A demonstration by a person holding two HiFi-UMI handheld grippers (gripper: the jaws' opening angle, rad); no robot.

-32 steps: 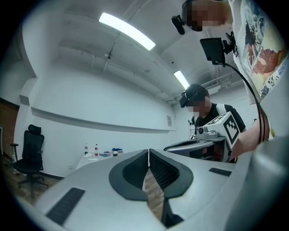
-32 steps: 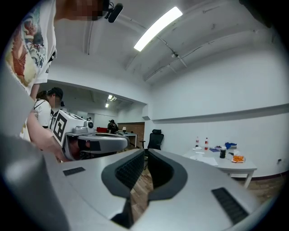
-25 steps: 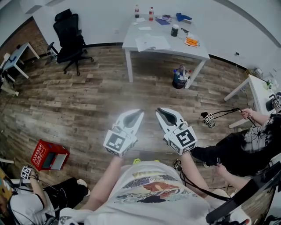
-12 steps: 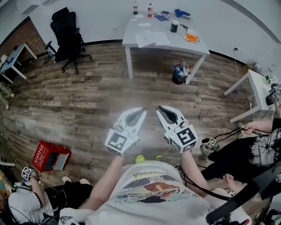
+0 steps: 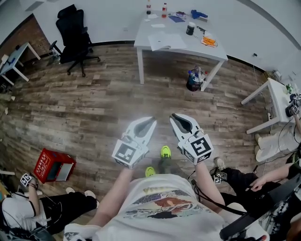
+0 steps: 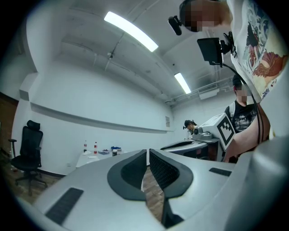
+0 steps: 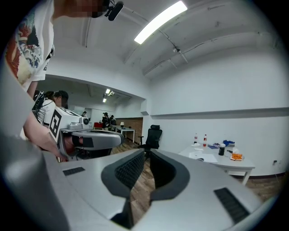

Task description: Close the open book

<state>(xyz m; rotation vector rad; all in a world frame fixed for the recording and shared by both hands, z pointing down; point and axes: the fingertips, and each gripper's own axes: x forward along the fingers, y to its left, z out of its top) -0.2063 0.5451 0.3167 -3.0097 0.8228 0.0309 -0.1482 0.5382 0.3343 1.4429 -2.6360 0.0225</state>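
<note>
Wood floor (image 5: 94,108) below; left hand-held gripper (image 5: 150,121) and right hand-held gripper (image 5: 174,117) both closed, empty; open book (image 5: 165,42) on distant table (image 5: 195,49).

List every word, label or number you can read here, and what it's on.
Nothing here reads clearly.
Red crate: white print, too blurred to read.
Open book: page print too small.
Bottles: labels too small.
Wall sign: too small.

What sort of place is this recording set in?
Probably an office or lab workroom: a black office chair on a wood-look floor, and a white table against the wall bearing an open book and small clutter.
</note>
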